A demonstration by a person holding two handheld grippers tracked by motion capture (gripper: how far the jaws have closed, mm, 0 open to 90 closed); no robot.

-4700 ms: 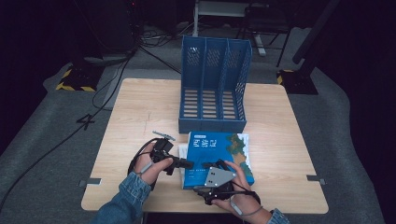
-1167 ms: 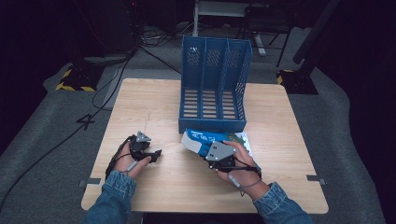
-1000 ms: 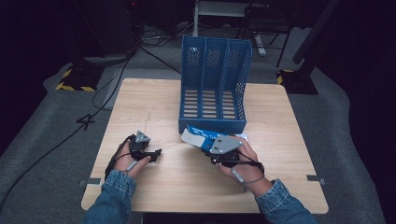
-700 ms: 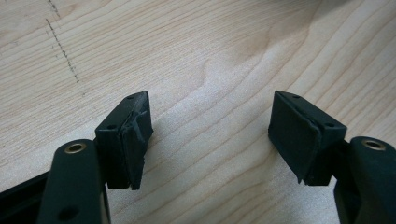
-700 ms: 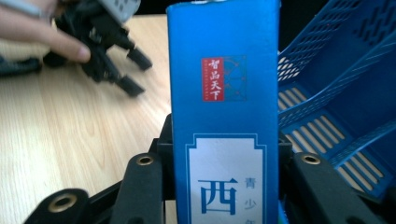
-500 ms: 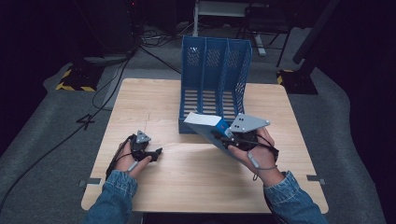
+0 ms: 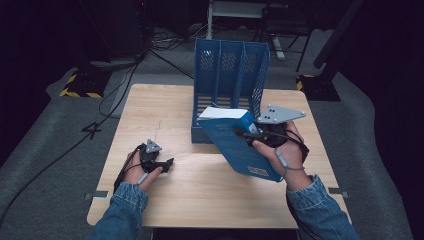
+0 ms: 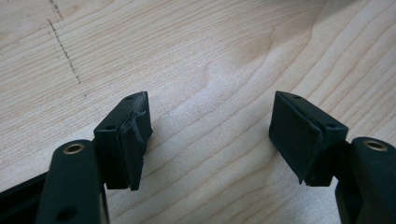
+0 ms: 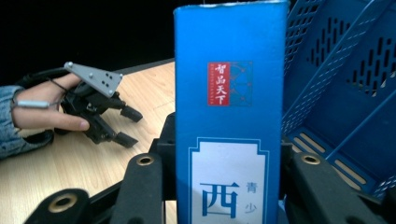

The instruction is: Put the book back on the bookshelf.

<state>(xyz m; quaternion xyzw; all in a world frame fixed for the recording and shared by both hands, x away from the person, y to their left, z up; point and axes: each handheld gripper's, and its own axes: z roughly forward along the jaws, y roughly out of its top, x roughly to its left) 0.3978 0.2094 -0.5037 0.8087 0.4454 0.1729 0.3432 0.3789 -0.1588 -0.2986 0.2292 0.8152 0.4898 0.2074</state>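
Observation:
A thick blue book (image 7: pixel 234 145) with a white page edge hangs tilted above the table, its top end close to the front of the blue file rack (image 7: pixel 230 70). My right gripper (image 7: pixel 246 133) is shut on the book's spine side. In the right gripper view the book's blue spine (image 9: pixel 229 107) stands upright between the jaws, and the rack's slotted compartments (image 9: pixel 336 93) lie just behind it at the right. My left gripper (image 7: pixel 167 164) rests low on the table at the left, open, with bare wood between its pads (image 8: pixel 299 135).
The wooden table (image 7: pixel 200 200) has bare room in front of the rack and between the two hands. The left hand and its open gripper (image 9: pixel 123 126) lie well left of the book. Dark floor and cables surround the table.
The right gripper has lifted the book off the table and tipped it from flat to nearly upright, nearer the rack. The left gripper, earlier beside the book, has drawn back left and stays still.

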